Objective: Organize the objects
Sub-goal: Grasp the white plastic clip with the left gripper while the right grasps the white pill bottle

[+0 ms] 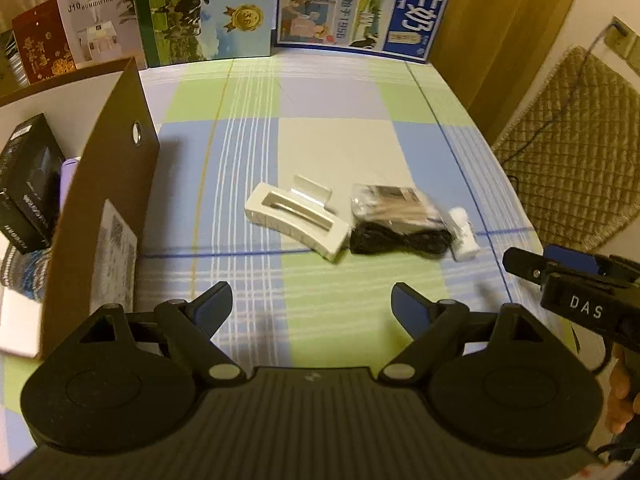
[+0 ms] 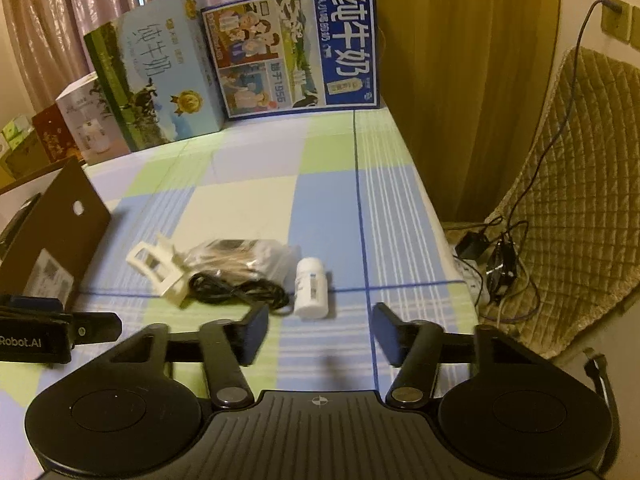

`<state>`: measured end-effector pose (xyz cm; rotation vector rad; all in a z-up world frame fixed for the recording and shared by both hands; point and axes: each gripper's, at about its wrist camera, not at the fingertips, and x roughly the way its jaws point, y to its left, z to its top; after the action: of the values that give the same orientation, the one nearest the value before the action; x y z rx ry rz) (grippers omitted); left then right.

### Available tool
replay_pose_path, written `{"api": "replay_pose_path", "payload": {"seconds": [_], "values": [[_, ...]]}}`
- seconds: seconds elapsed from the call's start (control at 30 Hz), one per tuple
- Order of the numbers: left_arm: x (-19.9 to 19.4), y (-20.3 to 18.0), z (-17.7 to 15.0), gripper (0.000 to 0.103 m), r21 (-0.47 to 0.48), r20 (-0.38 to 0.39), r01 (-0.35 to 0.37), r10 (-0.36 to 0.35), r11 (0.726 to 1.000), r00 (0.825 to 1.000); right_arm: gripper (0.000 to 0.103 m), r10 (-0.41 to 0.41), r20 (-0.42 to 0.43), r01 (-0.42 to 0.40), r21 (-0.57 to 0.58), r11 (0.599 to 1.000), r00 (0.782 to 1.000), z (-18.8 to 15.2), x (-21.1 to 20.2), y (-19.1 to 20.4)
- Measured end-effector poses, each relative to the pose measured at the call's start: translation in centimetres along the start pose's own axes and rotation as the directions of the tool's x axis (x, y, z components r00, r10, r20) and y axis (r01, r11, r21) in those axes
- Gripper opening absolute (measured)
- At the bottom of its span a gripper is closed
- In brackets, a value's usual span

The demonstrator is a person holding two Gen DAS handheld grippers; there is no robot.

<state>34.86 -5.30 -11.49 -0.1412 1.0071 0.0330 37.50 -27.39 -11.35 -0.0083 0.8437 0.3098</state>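
On the checked cloth lie a cream hair claw clip [image 1: 296, 220] [image 2: 160, 270], a clear bag of small items [image 1: 390, 202] [image 2: 240, 258], a coiled black cable [image 1: 400, 242] [image 2: 236, 290] and a white pill bottle [image 1: 464, 234] [image 2: 312, 288] on its side. My left gripper [image 1: 310, 308] is open and empty, short of the clip. My right gripper [image 2: 320, 334] is open and empty, just short of the bottle; it also shows at the right edge of the left wrist view [image 1: 560, 276].
An open brown cardboard box [image 1: 104, 200] [image 2: 52, 240] stands at the left, with a black box [image 1: 28, 188] and a purple item inside. Milk cartons [image 1: 360, 4] [image 2: 296, 48] and other boxes line the back. A quilted chair [image 2: 568, 200] and cables are off the right edge.
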Motion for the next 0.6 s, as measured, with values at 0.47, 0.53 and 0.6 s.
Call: {"api": "replay_pose_path", "payload": {"seconds": [0.47,0.53,0.6], "values": [[5.7,-0.1,2.7,0.083,-0.051,-0.024,-0.033,0.032,0.998,0.999,0.034,0.005,-0.06,-0.007,-0.041,0.999,0.998,1.1,6.3,-0.4],[6.3,0.1,3.1,0.083,-0.068,-0.019,-0.041,0.04,0.997,0.999,0.032,0.005,-0.065,-0.008,-0.047,0.999,0.998,1.2,6.7,-0.6],[6.8,0.5,3.5,0.083,-0.083,-0.019,-0.047,0.045,0.995,0.999,0.031,0.002,-0.067,-0.005,-0.051,0.999,0.998,1.3,7.0,-0.8]]}}
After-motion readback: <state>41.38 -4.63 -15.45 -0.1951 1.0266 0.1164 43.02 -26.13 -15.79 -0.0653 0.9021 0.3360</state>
